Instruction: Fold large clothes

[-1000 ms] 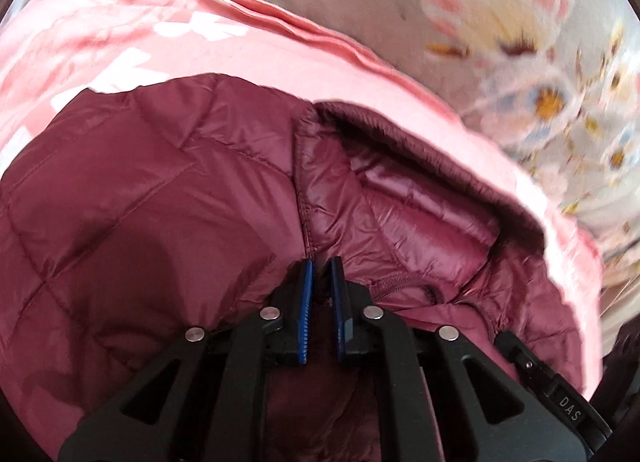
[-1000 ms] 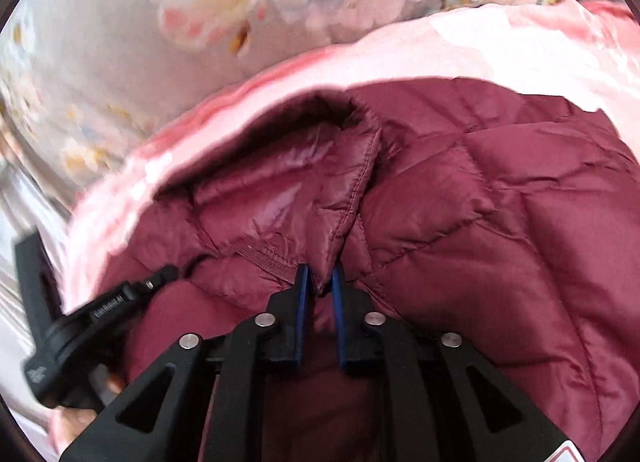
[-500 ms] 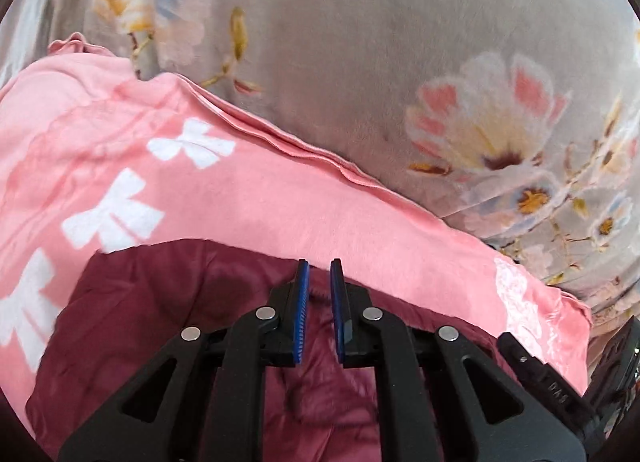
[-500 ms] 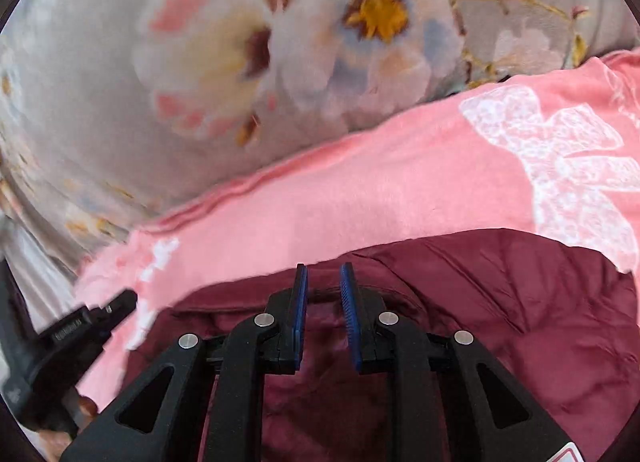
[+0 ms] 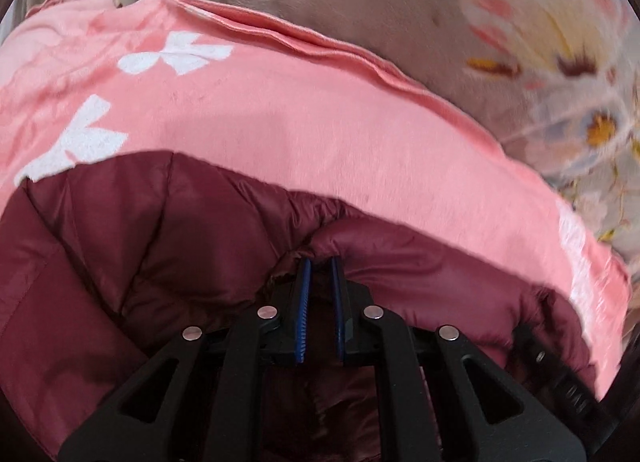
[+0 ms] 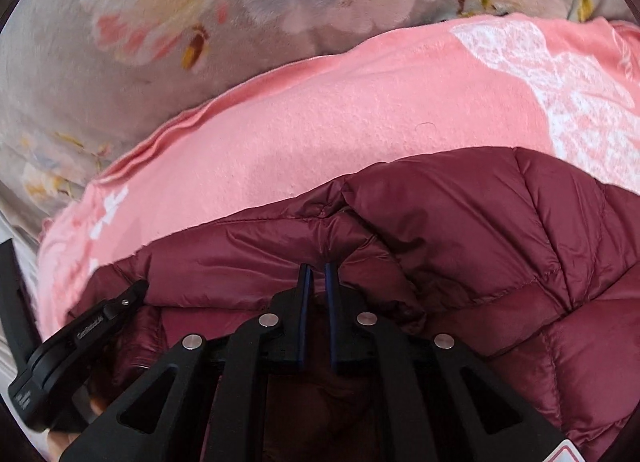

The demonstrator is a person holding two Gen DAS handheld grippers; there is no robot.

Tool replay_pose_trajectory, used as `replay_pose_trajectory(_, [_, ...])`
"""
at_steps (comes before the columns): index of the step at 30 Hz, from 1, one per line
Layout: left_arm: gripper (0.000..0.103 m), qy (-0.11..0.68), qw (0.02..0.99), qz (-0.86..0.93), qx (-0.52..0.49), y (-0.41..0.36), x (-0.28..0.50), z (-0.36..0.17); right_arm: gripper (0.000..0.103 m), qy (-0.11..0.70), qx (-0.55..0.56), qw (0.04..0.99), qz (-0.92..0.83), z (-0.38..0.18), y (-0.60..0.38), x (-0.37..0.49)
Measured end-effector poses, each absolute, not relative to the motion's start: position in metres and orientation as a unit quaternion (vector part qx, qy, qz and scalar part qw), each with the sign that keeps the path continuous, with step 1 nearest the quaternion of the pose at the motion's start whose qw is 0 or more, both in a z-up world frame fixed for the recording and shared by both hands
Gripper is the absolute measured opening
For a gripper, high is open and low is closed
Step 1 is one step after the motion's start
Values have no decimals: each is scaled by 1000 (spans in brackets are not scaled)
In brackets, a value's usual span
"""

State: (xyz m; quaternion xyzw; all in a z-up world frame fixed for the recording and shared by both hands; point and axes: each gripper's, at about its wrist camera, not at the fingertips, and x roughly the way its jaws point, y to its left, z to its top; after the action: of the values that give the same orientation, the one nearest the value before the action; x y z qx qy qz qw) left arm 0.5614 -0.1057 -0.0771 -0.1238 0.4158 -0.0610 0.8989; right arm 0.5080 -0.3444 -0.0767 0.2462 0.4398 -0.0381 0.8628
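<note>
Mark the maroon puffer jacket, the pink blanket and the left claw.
maroon puffer jacket (image 6: 540, 230): right wrist view, quilted panel.
pink blanket (image 5: 280, 122): left wrist view, plain stretch above the jacket.
left claw (image 5: 319, 274): left wrist view, between its blue-padded fingertips.

Pink blanket (image 5: 304, 118) spread flat, fleecy surface, white bow prints (image 5: 176, 56) toward left in left wrist view; larger white lacy print (image 6: 560, 78) at right in right wrist view. Blanket edge shows layered folds (image 5: 320, 46) along far side. Under and beyond it, grey floral bedcover (image 6: 100, 54): big pale flowers with pink petals and yellow centres (image 5: 600, 128), thin yellow stems. Flower print blurred at right of left wrist view. Blanket lies on top of bedcover, touching it.
</note>
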Motion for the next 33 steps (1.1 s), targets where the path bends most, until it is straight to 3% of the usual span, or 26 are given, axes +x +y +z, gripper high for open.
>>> replay_pose_trajectory(17, [9,405,903,-68,-126,-105,563,-85,4,444,205,871,-54,-77,-335,518])
replay_pose_trajectory(22, [9,395,899,-86,-171,-91,561,-85,14,353,306,884,2,-62,-365,481])
replay_pose_trajectory(25, [11,400,878,-109,-240,-58,536,-72,17,327,296,897,31,-27,-369,427])
replay_pose_trajectory(27, [32,381,878,-132,-258,-33,503,-53,27,313,262,911,53,1,-368,377])
replay_pose_trajectory(28, [36,369,885,-144,-244,-18,480,-41,41,303,235,922,55,17,-367,340])
replay_pose_trajectory(30, [42,354,901,-139,-209,9,437,-25,57,286,206,934,54,43,-372,266])
replay_pose_trajectory(33, [50,353,908,-132,-184,62,366,-11,62,275,207,938,43,70,-387,164])
